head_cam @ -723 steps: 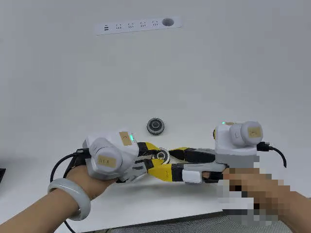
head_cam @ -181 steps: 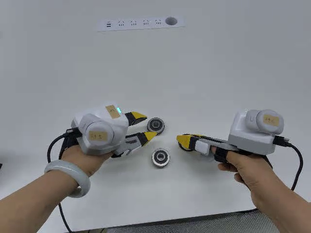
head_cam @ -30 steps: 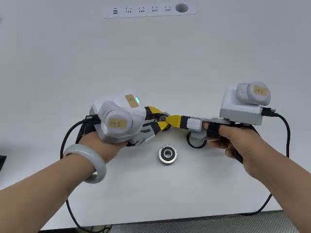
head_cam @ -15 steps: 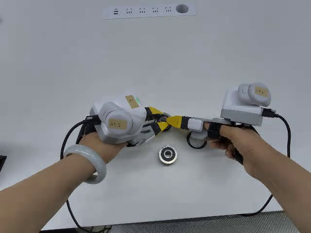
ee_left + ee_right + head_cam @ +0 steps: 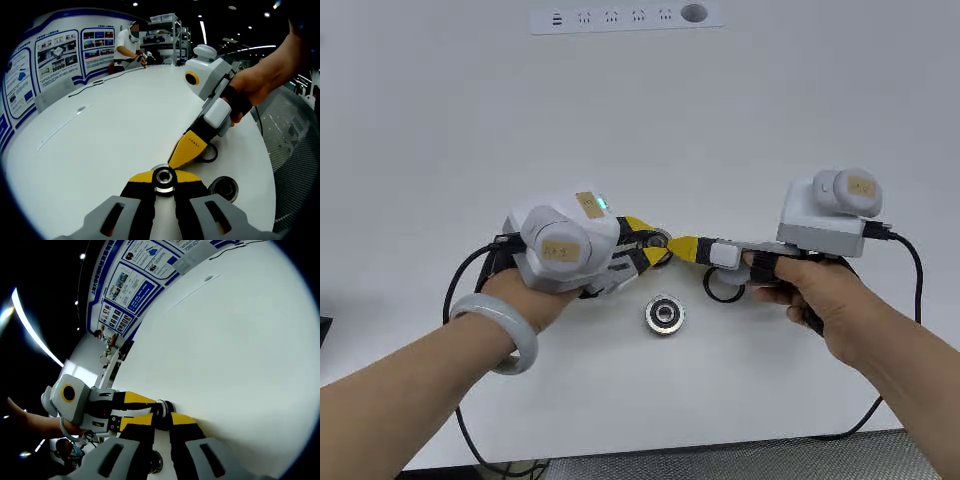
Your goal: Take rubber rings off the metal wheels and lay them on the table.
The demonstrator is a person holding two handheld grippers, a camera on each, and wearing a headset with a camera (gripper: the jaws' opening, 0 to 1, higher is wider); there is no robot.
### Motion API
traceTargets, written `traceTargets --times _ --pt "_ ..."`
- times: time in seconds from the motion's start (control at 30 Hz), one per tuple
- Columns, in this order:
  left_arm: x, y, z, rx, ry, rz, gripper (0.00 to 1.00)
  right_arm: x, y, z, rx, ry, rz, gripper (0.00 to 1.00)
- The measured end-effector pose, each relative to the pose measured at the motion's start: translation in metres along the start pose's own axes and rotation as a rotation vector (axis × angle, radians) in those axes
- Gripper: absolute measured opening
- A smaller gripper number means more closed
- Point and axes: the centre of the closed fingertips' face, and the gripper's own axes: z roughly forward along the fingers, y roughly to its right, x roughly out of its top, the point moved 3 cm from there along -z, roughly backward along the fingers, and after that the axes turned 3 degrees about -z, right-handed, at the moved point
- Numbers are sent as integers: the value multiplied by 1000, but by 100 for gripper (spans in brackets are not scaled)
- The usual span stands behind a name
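My left gripper (image 5: 648, 242) is shut on a small metal wheel (image 5: 660, 238), held just above the white table (image 5: 740, 130); in the left gripper view the wheel (image 5: 164, 178) sits between the yellow jaws. From the right, my right gripper (image 5: 673, 246) meets the wheel with its tips shut at the rim, on the wheel's black rubber ring. In the right gripper view the wheel (image 5: 164, 406) lies just past the yellow jaws. A loose rubber ring (image 5: 723, 288) lies flat on the table under the right gripper. A second wheel (image 5: 664, 314) lies in front of both grippers.
A white power strip (image 5: 625, 17) lies at the far side of the table. Black cables trail from both grippers toward the table's near edge (image 5: 720, 450). In the left gripper view a person (image 5: 131, 47) stands far off behind the table.
In the last second nothing has visibly moved. Six seconds ago the grippers were apart and both wheels lay on the table; now the left holds one wheel and the right pinches at it.
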Motion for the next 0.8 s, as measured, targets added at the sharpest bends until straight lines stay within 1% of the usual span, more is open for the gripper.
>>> traceTargets --times 0.1,0.27,0.4,0.5,0.63,0.8 --pt "0 0 0 0 1 -1 13 5 -1 4 -2 19 -12 19" --pt "0 0 0 0 3 -2 13 7 -2 12 6 4 -28 20" --pt "0 0 0 1 2 -3 13 8 -1 13 5 1 -35 21" --pt "0 0 -1 2 3 -3 13 5 3 13 -5 -19 -46 21" --pt "0 0 -1 3 4 -5 13 3 2 11 3 -26 -38 21" --pt "0 0 -1 3 4 -4 13 3 -1 6 10 -21 -36 21"
